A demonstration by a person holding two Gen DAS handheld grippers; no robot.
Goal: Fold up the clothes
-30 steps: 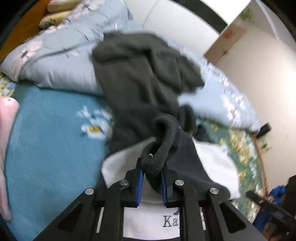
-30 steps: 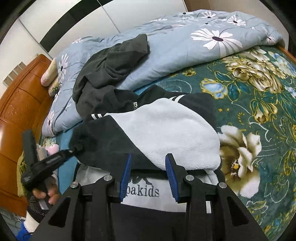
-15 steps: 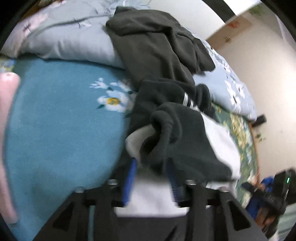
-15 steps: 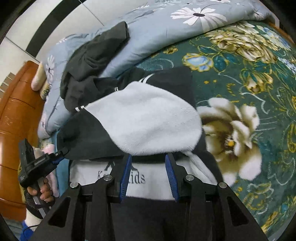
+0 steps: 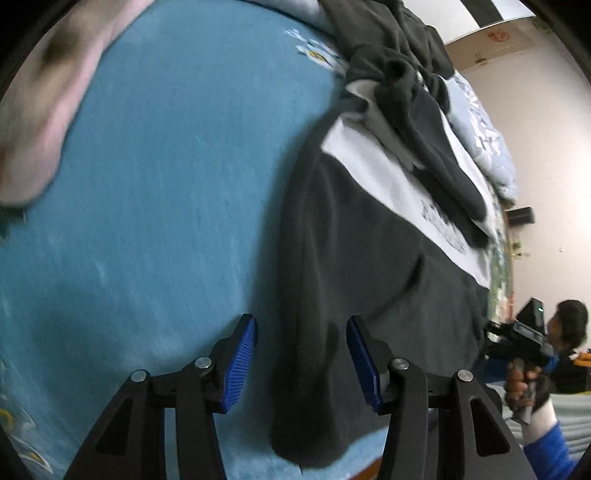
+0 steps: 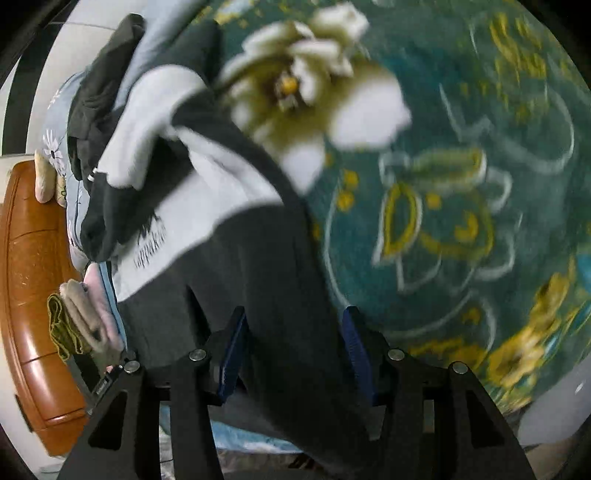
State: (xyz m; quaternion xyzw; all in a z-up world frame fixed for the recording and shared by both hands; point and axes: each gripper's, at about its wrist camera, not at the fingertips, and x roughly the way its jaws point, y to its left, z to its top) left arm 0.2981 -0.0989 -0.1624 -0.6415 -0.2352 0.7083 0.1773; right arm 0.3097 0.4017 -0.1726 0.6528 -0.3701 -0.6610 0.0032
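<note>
So the sweater [image 5: 369, 258] lies flat on the bed [image 5: 147, 184], long axis running straight away from both grippers, hem nearest. Left gripper [image 5: 301, 365] straddles its left hem corner, right gripper [image 6: 291, 354] the right one, both spread wide, gripping nothing. Sleeves look folded in up top. The hem itself drops out of the right view, and both views are blurry.

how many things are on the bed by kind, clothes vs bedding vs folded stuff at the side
Clothes: 2, the black and white sweatshirt and a dark grey garment heaped behind it
Bedding: 3, the blue sheet, the teal floral blanket and a light blue quilt
Folded pile at the side: 1, a stack whose items I cannot separate
Total: 6
</note>
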